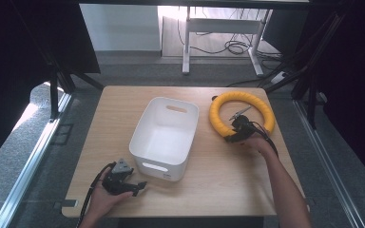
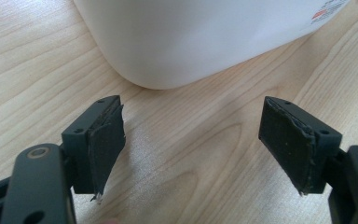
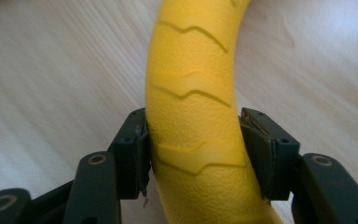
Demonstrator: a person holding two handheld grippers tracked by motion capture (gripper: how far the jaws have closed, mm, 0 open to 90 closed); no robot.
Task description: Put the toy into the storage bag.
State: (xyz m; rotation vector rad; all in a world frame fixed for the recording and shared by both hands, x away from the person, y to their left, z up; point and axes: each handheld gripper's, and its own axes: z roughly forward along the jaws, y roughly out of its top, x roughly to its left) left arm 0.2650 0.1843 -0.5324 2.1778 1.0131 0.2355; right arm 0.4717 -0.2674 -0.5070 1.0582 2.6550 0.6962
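Ring: I see a yellow ring point(image 1: 241, 114) with chevron grooves, flat on the counter point(image 1: 218, 175), right of the bin.
Bin: white bin point(image 1: 164, 137), upright, mid-counter.

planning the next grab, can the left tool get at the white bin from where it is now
Probably yes. The left tool sits open just short of the white bin, facing its near corner with only bare table between them. The right tool is off at the yellow ring.
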